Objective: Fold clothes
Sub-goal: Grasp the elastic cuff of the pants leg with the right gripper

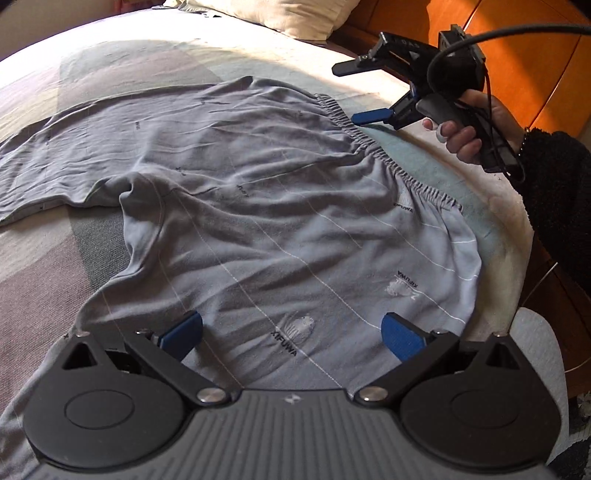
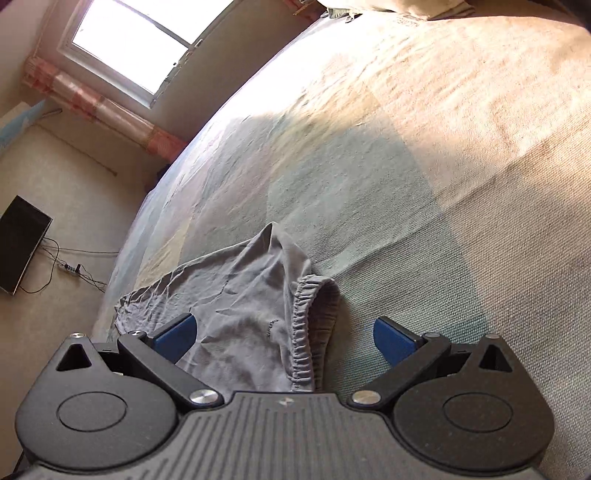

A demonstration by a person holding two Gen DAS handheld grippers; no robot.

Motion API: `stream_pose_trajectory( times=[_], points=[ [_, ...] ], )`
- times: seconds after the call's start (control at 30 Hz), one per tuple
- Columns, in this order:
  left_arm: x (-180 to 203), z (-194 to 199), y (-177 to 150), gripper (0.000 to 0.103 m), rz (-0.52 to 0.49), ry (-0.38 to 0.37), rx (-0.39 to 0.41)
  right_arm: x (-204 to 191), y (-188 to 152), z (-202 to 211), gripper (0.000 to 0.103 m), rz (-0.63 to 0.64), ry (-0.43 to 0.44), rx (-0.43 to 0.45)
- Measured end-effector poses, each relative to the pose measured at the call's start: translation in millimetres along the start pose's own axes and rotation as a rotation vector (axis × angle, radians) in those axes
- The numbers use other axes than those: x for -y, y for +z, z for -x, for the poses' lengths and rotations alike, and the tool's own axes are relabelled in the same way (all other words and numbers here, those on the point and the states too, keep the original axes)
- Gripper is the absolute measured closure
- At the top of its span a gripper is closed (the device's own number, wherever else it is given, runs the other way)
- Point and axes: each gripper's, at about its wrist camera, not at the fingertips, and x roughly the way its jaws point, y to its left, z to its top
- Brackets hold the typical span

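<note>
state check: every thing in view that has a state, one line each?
Left gripper: jaws open, holding nothing, above the pants.
Right gripper: jaws open, holding nothing, by the waistband.
Pants: unfolded, spread flat on the bed, wrinkled.
Waistband: bunched, lying on the bedspread.
Pillow: lying at the bed's head.

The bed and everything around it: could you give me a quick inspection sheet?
Surface: bed cover in pale colour blocks, partly sunlit.
Job's things: grey trousers spread out, wrinkled, elastic waistband toward the right tool.
Clutter: pillow at the head.
Grippers: left tool open over the trousers; right tool open by the waistband, held by a hand.
Cables: black cable on the right tool; floor wires.
Surroundings: window, dark panel on the floor.
</note>
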Motion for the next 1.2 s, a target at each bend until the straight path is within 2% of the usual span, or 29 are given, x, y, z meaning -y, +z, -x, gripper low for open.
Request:
stream_pose_trajectory(
  times=[0.1,0.3,0.47,0.57,0.87,1.07,1.2],
  points=[
    [0.4,-4.0,0.0,0.001,0.004,0.016,-0.011,4.9,3.6,-9.3,0.0,-0.016,0.052,0.021],
    [3.0,-9.0,5.5,0.001,0.015,0.046,-0.011,-2.1,12.3,-33.7,0.0,0.017,0.081,0.003],
    [1.4,-12.3,9.6,0.001,0.032,0.052,-0.01,-3.0,20.1,-49.9,0.0,-0.026,0.116,0.016],
    [-2.1,-11.2,9.9,0.001,0.044,0.036,-0.007,-3.4,13.2,-47.5,0.0,-0.004,0.131,0.02],
    [-1.2,-14.9,8.9,0.001,0.022,0.046,0.014,-8.3,-12.9,-23.8,0.0,-0.039,0.175,-0.074],
    [-2.3,-14.9,8.9,0.001,0.023,0.043,0.023,-2.1,-7.9,-28.0,0.0,-0.054,0.241,-0.044],
    [-3.3,-14.3,7.8,0.001,0.026,0.038,0.032,8.3,3.1,-34.0,0.0,-0.132,0.306,-0.006]
  ],
)
